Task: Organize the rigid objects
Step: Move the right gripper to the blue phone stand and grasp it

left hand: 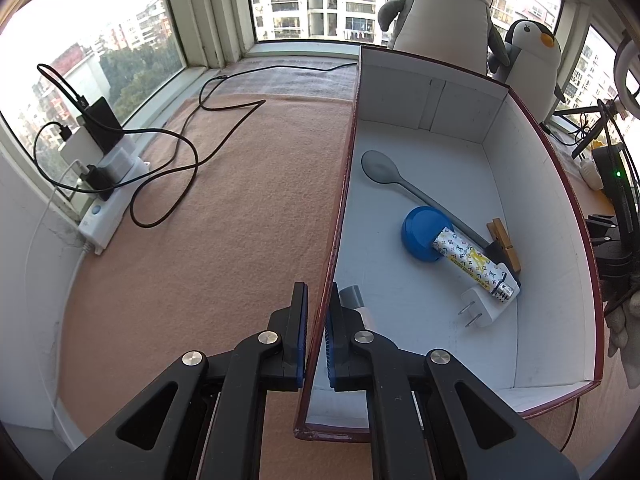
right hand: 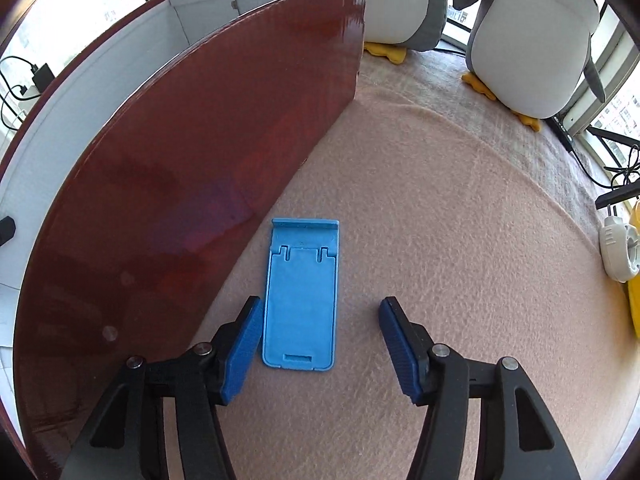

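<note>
The stand (right hand: 301, 296) lies lengthwise between the right claw's (right hand: 320, 340) parted pads, beside the box (right hand: 192, 168), whose wall the left claw (left hand: 316, 340) clamps

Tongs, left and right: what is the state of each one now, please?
Left tongs: shut on the box wall.
Right tongs: open, holding nothing; the blue phone stand lies between the fingers.

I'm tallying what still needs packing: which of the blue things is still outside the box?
The flat light-blue phone stand, lying on the blanket between the open right tongs. The round dark-blue lid already lies inside the box.
</note>
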`<action>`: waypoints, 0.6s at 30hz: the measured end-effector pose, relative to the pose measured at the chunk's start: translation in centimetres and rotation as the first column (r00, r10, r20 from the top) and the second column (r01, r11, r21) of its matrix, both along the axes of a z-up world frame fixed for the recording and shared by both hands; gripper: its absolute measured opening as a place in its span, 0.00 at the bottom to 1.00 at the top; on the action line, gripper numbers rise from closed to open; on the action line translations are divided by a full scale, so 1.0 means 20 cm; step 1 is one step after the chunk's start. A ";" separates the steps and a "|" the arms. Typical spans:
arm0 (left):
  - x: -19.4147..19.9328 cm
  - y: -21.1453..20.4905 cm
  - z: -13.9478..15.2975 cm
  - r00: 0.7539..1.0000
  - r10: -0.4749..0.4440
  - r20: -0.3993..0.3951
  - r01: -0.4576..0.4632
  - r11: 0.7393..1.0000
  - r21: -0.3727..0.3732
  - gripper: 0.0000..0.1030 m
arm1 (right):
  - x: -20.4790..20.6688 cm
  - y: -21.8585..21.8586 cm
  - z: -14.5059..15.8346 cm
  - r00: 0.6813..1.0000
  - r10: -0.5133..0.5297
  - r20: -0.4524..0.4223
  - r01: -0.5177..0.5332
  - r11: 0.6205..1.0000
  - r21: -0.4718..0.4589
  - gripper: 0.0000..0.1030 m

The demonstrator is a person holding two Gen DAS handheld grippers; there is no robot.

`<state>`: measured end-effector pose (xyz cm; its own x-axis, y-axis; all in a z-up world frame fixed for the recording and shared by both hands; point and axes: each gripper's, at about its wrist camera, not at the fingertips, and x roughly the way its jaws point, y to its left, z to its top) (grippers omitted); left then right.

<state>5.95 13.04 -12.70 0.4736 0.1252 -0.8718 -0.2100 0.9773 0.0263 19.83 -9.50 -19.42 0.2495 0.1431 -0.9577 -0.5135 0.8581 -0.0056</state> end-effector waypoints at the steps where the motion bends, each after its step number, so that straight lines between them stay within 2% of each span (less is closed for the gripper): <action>1: 0.00 0.00 0.00 1.000 0.000 0.000 0.000 1.000 0.000 0.06 | 0.02 -0.01 0.00 1.000 -0.008 -0.004 0.008 1.000 0.002 0.44; 5: 0.00 0.00 0.00 1.000 -0.001 -0.001 0.001 1.000 0.001 0.06 | 0.07 -0.03 0.01 1.000 -0.024 -0.013 0.024 1.000 0.006 0.32; 11: 0.00 0.00 0.00 1.000 0.001 -0.003 -0.001 1.000 0.001 0.06 | 0.07 -0.04 0.01 0.999 -0.033 -0.012 0.033 0.999 0.009 0.32; 18: 0.00 0.00 -0.01 1.000 0.002 -0.003 -0.002 1.000 0.000 0.06 | -0.01 -0.16 0.03 0.996 -0.084 -0.003 0.084 0.996 0.024 0.32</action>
<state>5.90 13.05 -12.83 0.4707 0.1259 -0.8732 -0.2118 0.9769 0.0266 19.67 -12.70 -18.79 0.2599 0.1447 -0.9547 -0.4397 0.8980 0.0163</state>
